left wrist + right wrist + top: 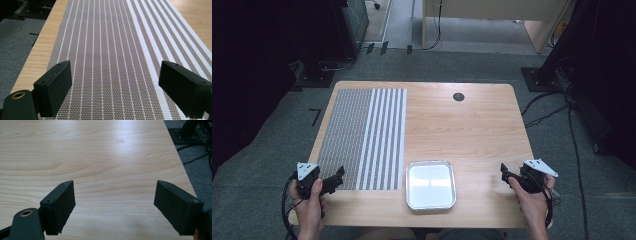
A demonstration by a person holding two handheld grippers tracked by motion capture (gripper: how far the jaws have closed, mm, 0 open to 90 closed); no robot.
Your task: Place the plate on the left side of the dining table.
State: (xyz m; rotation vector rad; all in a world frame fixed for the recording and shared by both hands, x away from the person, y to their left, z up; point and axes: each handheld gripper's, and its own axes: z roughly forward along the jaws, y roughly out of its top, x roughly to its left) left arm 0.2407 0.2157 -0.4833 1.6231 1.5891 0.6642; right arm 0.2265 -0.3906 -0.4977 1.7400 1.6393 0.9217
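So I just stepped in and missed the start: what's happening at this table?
A person holds a gripper in each hand at the near edge of the table. The left gripper hovers open over the striped placemat; the right gripper is open above bare wood. The metal tray between them sits empty. Nothing is gripped.

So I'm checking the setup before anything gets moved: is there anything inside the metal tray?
The tray looks empty: only its pale flat bottom shows in the high view. The table surface beneath it is covered, so unseen.

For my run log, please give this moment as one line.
left gripper: open, over mat | right gripper: open, over bare table | tray: empty
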